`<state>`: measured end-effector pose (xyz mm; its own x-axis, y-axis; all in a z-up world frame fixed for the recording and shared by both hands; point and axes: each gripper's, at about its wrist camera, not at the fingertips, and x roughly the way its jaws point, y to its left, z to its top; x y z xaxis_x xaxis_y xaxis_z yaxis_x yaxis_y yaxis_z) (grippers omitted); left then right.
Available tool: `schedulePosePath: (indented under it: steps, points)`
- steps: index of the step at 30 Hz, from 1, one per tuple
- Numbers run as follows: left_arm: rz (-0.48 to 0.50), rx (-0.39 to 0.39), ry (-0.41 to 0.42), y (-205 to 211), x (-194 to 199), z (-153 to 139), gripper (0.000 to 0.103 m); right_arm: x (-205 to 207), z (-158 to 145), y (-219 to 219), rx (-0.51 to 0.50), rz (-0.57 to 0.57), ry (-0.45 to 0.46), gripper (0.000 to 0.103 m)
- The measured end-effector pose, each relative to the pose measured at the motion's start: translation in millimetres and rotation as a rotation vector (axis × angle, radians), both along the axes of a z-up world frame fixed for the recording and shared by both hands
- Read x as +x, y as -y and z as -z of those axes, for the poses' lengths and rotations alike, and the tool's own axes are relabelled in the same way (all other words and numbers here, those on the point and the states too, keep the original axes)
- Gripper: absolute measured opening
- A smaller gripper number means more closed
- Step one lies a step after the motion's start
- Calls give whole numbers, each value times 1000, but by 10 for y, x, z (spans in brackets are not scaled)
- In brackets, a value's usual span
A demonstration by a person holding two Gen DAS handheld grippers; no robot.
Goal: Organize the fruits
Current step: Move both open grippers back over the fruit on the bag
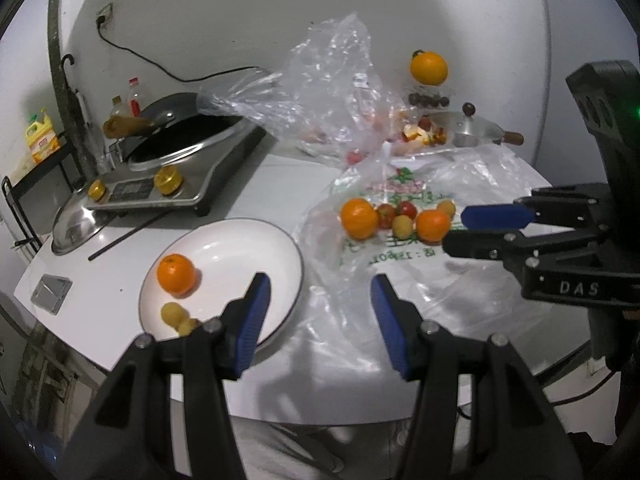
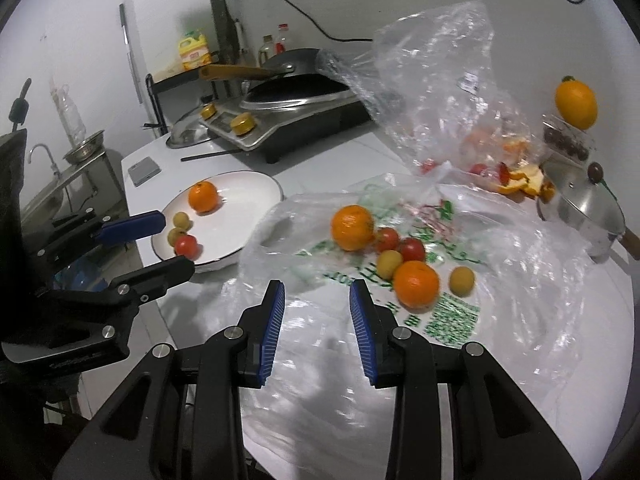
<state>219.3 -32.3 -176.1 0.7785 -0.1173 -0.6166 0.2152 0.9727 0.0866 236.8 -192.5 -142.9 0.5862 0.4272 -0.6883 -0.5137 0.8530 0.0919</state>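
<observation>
A white plate (image 1: 256, 240) holds an orange (image 1: 176, 274) and small yellow fruits (image 1: 173, 314); the right wrist view also shows a red tomato (image 2: 186, 245) on the plate (image 2: 248, 194). Two oranges (image 2: 352, 227) (image 2: 416, 283), red tomatoes (image 2: 411, 249) and yellow fruits (image 2: 461, 279) lie on a flat plastic bag (image 2: 452, 316). My left gripper (image 1: 320, 316) is open and empty, over the plate's right edge. My right gripper (image 2: 317, 318) is open and empty, above the bag, just short of the fruit pile.
An induction cooker with a wok (image 1: 180, 152) stands behind the plate. A crumpled clear bag (image 1: 336, 80) rises at the back. A steel pot (image 2: 580, 204), orange peels (image 2: 524, 178) and another orange (image 2: 576, 104) are at the right. A phone (image 1: 51, 293) lies near the table's left edge.
</observation>
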Motion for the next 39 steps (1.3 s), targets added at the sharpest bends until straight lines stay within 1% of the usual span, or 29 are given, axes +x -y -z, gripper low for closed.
schedulePosePath:
  steps: [17, 25, 30, 31, 34, 39]
  points:
    - [71, 30, -31, 482, 198, 58, 54, 156, 94, 525, 27, 70, -17, 36]
    - [87, 39, -51, 604, 347, 122, 54, 295, 188, 670, 33, 83, -41, 36]
    - [94, 39, -62, 636, 465, 158, 54, 404, 255, 669, 32, 81, -57, 37]
    - [96, 38, -63, 640, 487, 163, 54, 423, 263, 662, 32, 80, -59, 37]
    - [99, 37, -66, 638, 559, 171, 54, 489, 283, 643, 36, 77, -65, 47]
    - [101, 42, -65, 620, 680, 188, 54, 598, 327, 577, 37, 67, -72, 47]
